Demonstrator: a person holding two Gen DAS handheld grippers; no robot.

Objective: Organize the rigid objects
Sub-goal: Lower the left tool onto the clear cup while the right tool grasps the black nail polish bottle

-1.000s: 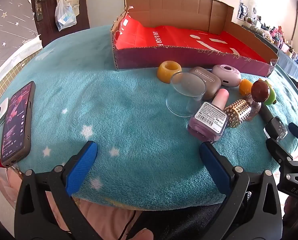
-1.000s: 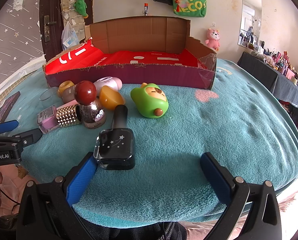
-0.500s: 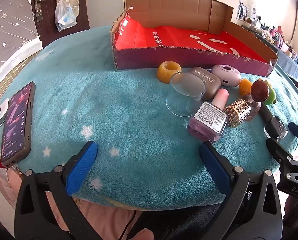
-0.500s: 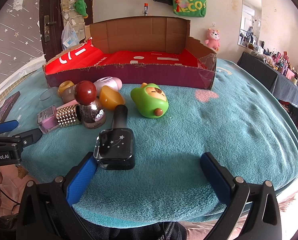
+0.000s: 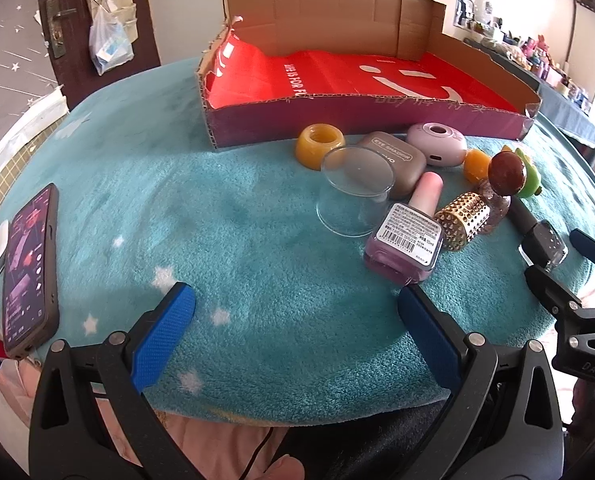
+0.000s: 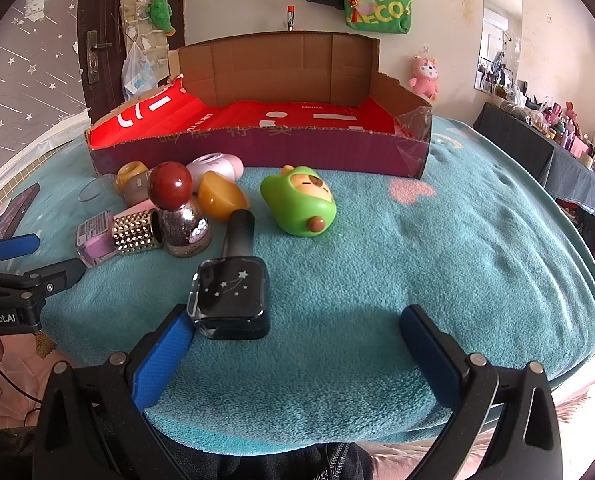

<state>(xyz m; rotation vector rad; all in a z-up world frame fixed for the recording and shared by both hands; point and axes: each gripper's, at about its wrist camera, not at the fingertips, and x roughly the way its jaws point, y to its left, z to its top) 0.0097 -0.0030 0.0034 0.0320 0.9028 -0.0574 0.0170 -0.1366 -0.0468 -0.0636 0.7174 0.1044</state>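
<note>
A teal fleece blanket (image 5: 233,216) scattered with white stars is spread as the surface. On it, well left of the centre, a smartphone (image 5: 29,272) is laid flat with its screen lit. Behind the blanket a dark wooden door (image 6: 97,40) is seen, hung with a plastic bag (image 6: 137,70). Right of the door, a green tote bag (image 6: 379,0) and a pink plush toy (image 6: 425,74) are seen against the cream wall.

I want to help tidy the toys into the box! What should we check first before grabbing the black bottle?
1. Right gripper open: ok.
2. Left gripper open, holding nothing: ok.
3. Black nail polish bottle between the right fingers: not ok, it lies by the left finger only.
4. Cardboard box has room: ok, no items show on its red floor.
5. Path to the box free: not ok, the green toy and glitter bottle lie ahead.
</note>
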